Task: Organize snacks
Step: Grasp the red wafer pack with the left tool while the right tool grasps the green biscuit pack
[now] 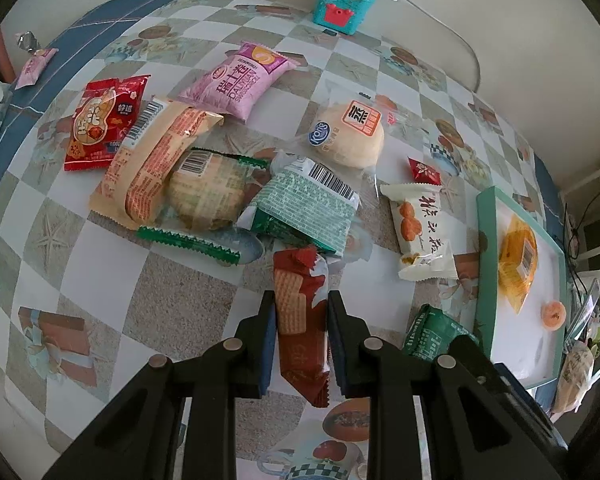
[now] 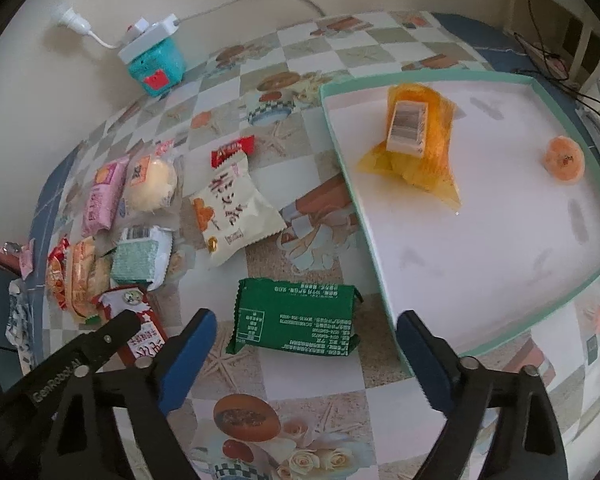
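L gripper [image 1: 302, 300] clamped on red wafer pack [image 1: 300, 320]; R gripper [image 2: 304, 328] wide open, holding nothing, over green snack pack [image 2: 296, 320] beside teal-rimmed tray [image 2: 342, 168].

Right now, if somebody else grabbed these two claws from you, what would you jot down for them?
Left claw: shut on the red wafer packet.
Right claw: open, poised above the green packet beside the tray.
Done: the orange packet and a small orange sweet lie in the tray.
Left: wafer, green packet, and the pile, including the pink packet, go in.
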{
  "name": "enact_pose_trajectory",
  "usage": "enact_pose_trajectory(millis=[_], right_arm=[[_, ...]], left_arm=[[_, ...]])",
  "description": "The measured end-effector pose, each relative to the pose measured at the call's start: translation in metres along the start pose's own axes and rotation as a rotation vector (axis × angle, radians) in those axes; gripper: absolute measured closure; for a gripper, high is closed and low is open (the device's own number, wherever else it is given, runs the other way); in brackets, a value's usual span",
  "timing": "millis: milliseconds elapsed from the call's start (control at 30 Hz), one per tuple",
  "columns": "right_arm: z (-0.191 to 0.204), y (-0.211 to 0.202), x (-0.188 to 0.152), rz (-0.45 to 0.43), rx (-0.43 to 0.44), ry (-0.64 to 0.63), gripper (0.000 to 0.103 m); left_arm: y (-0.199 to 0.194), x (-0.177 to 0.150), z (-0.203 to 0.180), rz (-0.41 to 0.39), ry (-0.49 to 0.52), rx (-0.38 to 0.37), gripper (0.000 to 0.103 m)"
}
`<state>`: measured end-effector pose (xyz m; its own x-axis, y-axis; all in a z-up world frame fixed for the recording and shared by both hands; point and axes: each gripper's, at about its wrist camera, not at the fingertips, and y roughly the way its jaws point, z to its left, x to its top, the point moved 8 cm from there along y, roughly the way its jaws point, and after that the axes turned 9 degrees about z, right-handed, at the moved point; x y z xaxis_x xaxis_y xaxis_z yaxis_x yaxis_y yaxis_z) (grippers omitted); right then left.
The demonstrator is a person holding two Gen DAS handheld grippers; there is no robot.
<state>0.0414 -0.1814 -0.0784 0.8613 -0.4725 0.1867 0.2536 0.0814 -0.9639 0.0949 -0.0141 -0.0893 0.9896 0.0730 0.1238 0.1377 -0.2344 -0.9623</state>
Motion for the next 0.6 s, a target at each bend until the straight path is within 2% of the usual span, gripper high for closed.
enact_pose_trajectory(millis=[100,233,600], right_arm=[[0.004,-0.006,0.002,-0.025,0.021,-0.011,0.013],[0.013,-0.004,-0.002,-0.009,0.041,-0.039,0.019],[0.014,0.015,-0.003,0.034,0.012,-0.055,0.02]], left_arm=[[0.0,-0.001,0.001,0.002,-0.003,-0.005,0.078],[0.0,-0.001,0.002,0.008,-0.005,-0.008,0.078],[0.005,-0.001,0.003,0.023,-0.016,-0.003,0.078]])
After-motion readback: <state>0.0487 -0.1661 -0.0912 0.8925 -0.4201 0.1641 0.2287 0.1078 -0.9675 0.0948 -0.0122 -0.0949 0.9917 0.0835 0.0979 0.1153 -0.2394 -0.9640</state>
